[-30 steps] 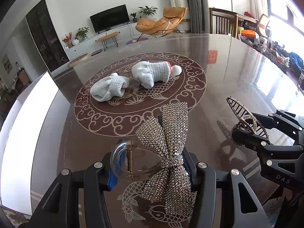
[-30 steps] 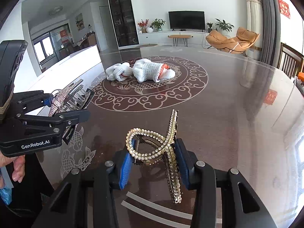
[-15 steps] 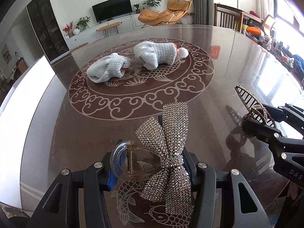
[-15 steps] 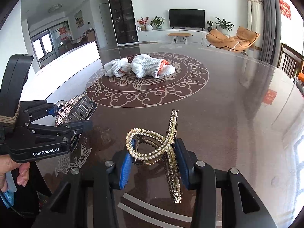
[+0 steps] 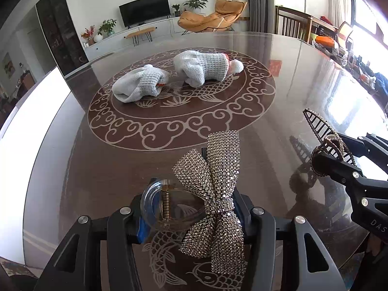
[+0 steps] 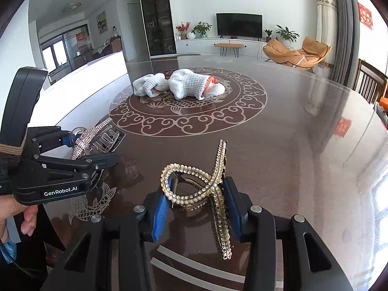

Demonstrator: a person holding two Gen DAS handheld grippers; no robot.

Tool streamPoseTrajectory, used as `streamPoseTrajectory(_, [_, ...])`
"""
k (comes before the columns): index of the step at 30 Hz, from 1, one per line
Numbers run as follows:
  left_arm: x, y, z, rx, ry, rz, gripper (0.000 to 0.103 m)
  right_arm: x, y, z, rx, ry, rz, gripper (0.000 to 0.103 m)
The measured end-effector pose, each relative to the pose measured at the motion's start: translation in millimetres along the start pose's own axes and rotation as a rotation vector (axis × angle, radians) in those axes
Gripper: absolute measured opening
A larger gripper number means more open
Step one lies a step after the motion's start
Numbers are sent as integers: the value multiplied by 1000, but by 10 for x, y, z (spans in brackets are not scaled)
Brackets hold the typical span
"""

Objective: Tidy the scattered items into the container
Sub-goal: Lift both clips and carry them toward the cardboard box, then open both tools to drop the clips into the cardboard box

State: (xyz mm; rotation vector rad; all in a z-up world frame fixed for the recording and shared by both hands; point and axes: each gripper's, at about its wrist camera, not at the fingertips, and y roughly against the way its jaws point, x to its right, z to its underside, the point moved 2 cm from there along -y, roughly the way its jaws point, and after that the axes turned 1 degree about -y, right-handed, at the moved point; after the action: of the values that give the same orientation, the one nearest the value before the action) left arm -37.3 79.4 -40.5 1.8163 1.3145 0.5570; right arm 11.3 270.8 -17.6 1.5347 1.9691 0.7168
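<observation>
The left gripper (image 5: 191, 214) clamped a rhinestone bow clip (image 5: 213, 194) between its pads. The right gripper (image 6: 196, 208) clamped a pearl-studded claw clip (image 6: 201, 189). Only the right view showed a hand (image 6: 14, 215).

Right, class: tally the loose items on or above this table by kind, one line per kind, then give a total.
Hair claw clips, held in tongs: 2 (rhinestone bow clip, pearl-studded clip)
Knitted grey-white garments on the table: 2 (left one, right one)
Total: 4
</observation>
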Motion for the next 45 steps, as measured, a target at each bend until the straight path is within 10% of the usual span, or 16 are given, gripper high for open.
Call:
streamPoseTrajectory(9, [-778,536,-82,66,235,165,53,-517,53,-387,-4,59,-110,43])
streamPoseTrajectory(24, [-3558,1534,228,146,376,-387,53,-3281,-189,-1911,123,437,-520,43])
streamPoseTrajectory(37, [-5158,790,738,-97,590,-326,53,-5030,-1414,-2069,-159,533,-707,44])
streamPoseTrajectory(39, [-5222,688,805,-137,604,-316,58,-5179,-1602,-1949,-244,564,-680,49])
streamPoseTrajectory(41, [-5228,691,869,-127,624,-333,84,-5190,-1676,-1866,-266,569,-659,69])
streamPoseTrajectory(45, [-5135,820,824,-77,637,-377,89,-5005,-1675,-1981,-234,473,-696,70])
